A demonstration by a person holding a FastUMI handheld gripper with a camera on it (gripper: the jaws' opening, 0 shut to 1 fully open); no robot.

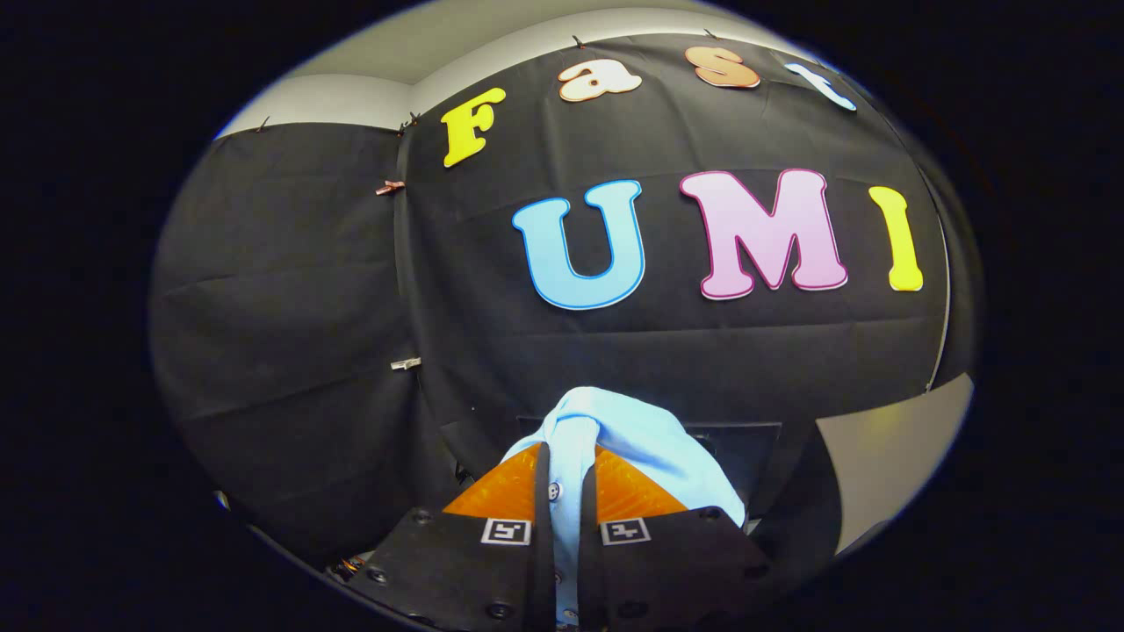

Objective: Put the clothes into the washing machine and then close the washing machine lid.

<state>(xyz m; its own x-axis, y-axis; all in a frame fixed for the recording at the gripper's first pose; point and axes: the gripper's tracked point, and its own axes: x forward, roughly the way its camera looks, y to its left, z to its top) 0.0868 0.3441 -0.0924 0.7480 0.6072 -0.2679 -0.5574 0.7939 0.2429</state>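
A light blue shirt (615, 430), of smooth soft cloth with small buttons along one strip, is pinched between the two fingers of the gripper (566, 478). The buttoned strip runs down through the narrow gap between the fingers, and both fingers press on it from either side. Above the fingertips the cloth bunches into a rounded hump and then spills over the right finger in a loose fold, hanging down its outer side. The fingers are wedge-shaped with ribbed pads, and each carries a small square marker (507, 531) near its base.

Just beyond the shirt, partly hidden by it, sits a dark flat panel (746, 452) with straight edges; what it belongs to cannot be told. Farther out hangs the booth's wall (290, 290), a black cloth with shallow creases, joined at a vertical seam held by small clips (391, 187). A pale surface (887, 456) shows past the lower right corner of the cloth. Between the raised shirt and the cloth wall the space is open.
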